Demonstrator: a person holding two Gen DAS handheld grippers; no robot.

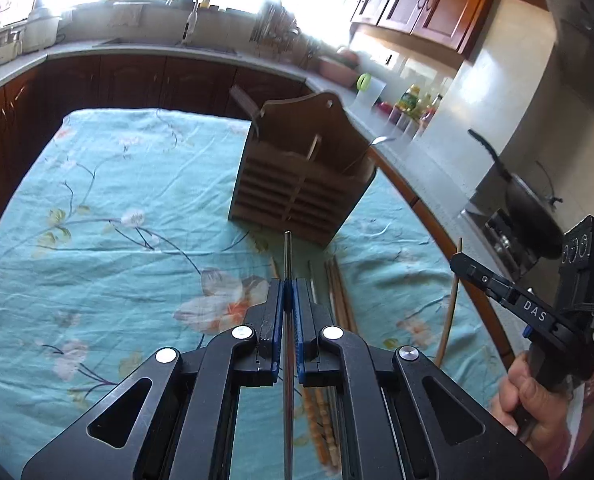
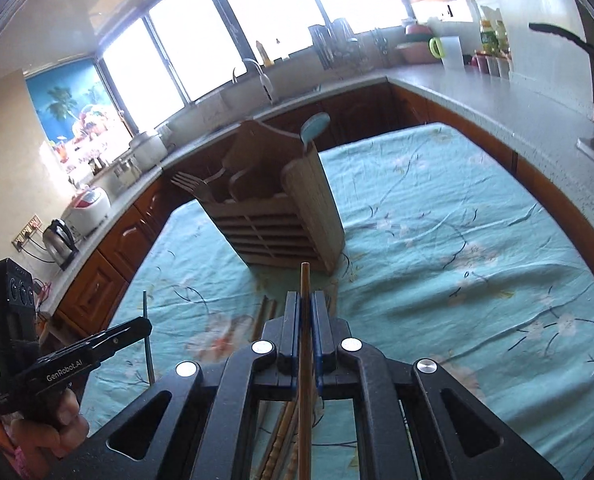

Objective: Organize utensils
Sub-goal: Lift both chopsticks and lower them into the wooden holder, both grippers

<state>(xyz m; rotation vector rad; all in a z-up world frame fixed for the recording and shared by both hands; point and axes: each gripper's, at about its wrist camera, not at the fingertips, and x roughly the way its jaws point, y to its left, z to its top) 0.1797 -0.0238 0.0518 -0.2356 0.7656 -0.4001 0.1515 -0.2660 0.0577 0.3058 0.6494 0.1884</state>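
Observation:
A wooden utensil holder (image 1: 301, 176) stands on the teal floral cloth; in the right wrist view (image 2: 281, 216) it holds forks (image 2: 189, 184) and a blue-headed spoon (image 2: 315, 126). My left gripper (image 1: 288, 284) is shut on a thin metal chopstick (image 1: 287, 256) pointing toward the holder. My right gripper (image 2: 306, 296) is shut on a wooden chopstick (image 2: 305, 280), a little short of the holder. Several wooden chopsticks (image 1: 339, 296) lie on the cloth under both grippers. Each gripper shows in the other's view: the right (image 1: 463, 262), the left (image 2: 145, 326).
The table with the cloth (image 1: 117, 208) is ringed by a grey counter (image 1: 409, 160) and wooden cabinets. A sink and faucet (image 2: 257, 76) are at the back, a kettle (image 2: 59, 240) at the left, a pan on the stove (image 1: 529, 208) at the right.

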